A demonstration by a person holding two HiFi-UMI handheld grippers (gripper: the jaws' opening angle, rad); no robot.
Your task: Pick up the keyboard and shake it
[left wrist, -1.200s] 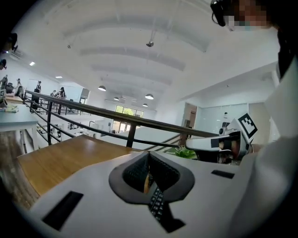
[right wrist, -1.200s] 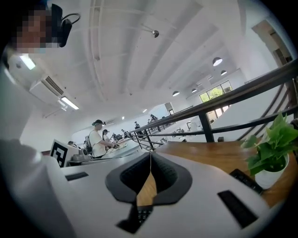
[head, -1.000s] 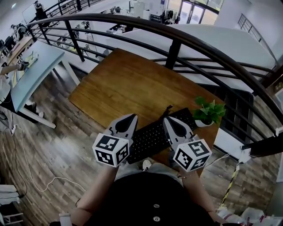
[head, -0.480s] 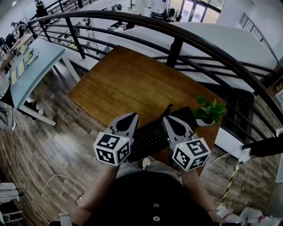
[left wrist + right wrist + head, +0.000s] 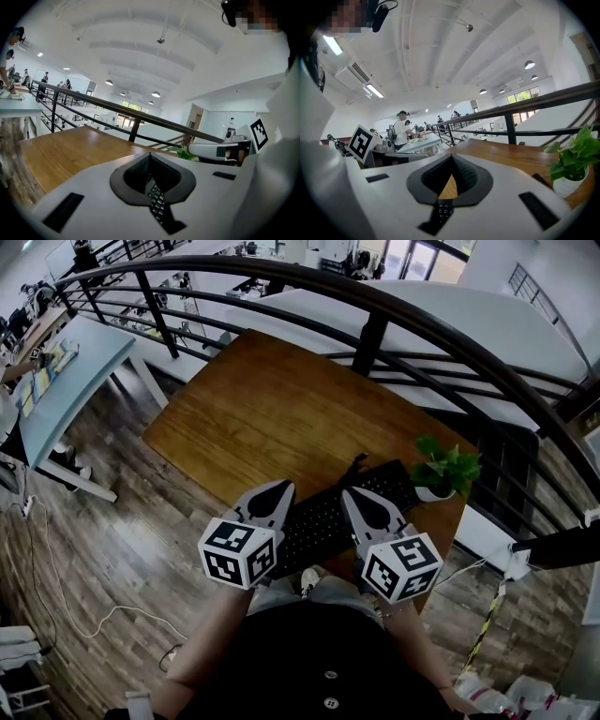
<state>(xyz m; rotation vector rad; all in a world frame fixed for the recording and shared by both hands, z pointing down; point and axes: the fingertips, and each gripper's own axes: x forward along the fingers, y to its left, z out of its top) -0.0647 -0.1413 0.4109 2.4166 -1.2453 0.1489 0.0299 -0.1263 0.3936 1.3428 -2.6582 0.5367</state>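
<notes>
Both sets of jaws pressed shut, nothing pinched. L gripper [image 5: 278, 489] hangs over keyboard [image 5: 323, 521] left end, R gripper [image 5: 350, 495] over its middle, so both about equally near. Keyboard's long axis runs L gripper to plant [image 5: 446, 472], which sits just beyond keyboard's right end on table [image 5: 253, 409].

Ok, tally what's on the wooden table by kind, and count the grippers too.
Keyboard: 1
Potted plant: 1
Grippers: 2 (left gripper, right gripper)
Total: 4
</notes>
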